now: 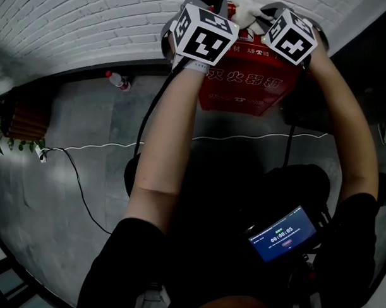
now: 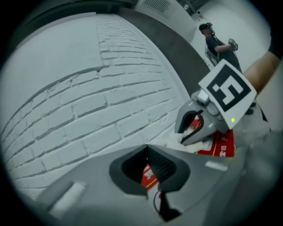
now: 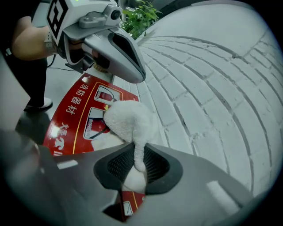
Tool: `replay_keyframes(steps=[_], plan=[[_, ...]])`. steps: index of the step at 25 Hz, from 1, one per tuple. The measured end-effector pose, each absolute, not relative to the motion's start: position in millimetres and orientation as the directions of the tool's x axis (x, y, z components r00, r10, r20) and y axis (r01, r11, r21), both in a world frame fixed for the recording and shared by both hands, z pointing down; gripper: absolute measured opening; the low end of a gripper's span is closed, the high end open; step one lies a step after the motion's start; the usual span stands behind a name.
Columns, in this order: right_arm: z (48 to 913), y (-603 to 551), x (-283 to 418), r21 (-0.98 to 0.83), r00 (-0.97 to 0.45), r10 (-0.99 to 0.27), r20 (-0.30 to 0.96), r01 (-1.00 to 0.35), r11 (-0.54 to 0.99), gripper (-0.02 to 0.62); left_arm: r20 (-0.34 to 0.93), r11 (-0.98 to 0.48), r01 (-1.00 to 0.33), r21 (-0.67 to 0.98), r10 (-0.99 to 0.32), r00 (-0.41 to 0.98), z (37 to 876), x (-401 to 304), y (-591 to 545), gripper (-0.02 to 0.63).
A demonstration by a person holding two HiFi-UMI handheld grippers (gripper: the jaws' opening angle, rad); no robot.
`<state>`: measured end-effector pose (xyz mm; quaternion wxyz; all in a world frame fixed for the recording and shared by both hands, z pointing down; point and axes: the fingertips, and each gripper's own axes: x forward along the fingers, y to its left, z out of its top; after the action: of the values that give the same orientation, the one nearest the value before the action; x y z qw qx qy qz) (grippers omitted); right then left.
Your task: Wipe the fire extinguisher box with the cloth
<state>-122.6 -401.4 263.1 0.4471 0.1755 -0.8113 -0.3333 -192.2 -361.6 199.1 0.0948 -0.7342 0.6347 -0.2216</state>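
The red fire extinguisher box point(image 1: 244, 86) stands on the floor against the white brick wall point(image 1: 90, 20), with white lettering on its front. My right gripper point(image 3: 137, 165) is shut on a white fluffy cloth point(image 3: 128, 121), which rests on the box's top edge point(image 3: 75, 114) next to the wall. My left gripper point(image 2: 148, 161) hovers just left of it over the box top, jaws together with nothing between them. From the left gripper view I see the right gripper point(image 2: 199, 128) pinching the cloth point(image 2: 194, 137) above the box point(image 2: 219, 148). In the head view both grippers' tips are mostly hidden behind their marker cubes.
A plastic bottle point(image 1: 118, 81) lies by the wall's foot to the left. A white cable point(image 1: 117, 144) runs across the grey floor. A potted plant point(image 1: 2, 140) stands far left. Another person point(image 2: 216, 42) stands far off down the wall. A device screen point(image 1: 283, 234) hangs at my waist.
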Motion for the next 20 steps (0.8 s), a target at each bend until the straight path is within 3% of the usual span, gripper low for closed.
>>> replay_keyframes(steps=[9, 20], plan=[[260, -430, -47, 0.707, -0.448, -0.649, 0.616, -0.049, 0.705, 0.063, 0.244, -0.289, -0.828, -0.480, -0.951, 0.191, 203, -107, -366, 0.003], [259, -457, 33, 0.716, -0.336, -0.712, 0.617, -0.136, 0.685, 0.063, 0.266, -0.344, -0.814, -0.468, -0.933, 0.242, 211, -61, -362, 0.003]])
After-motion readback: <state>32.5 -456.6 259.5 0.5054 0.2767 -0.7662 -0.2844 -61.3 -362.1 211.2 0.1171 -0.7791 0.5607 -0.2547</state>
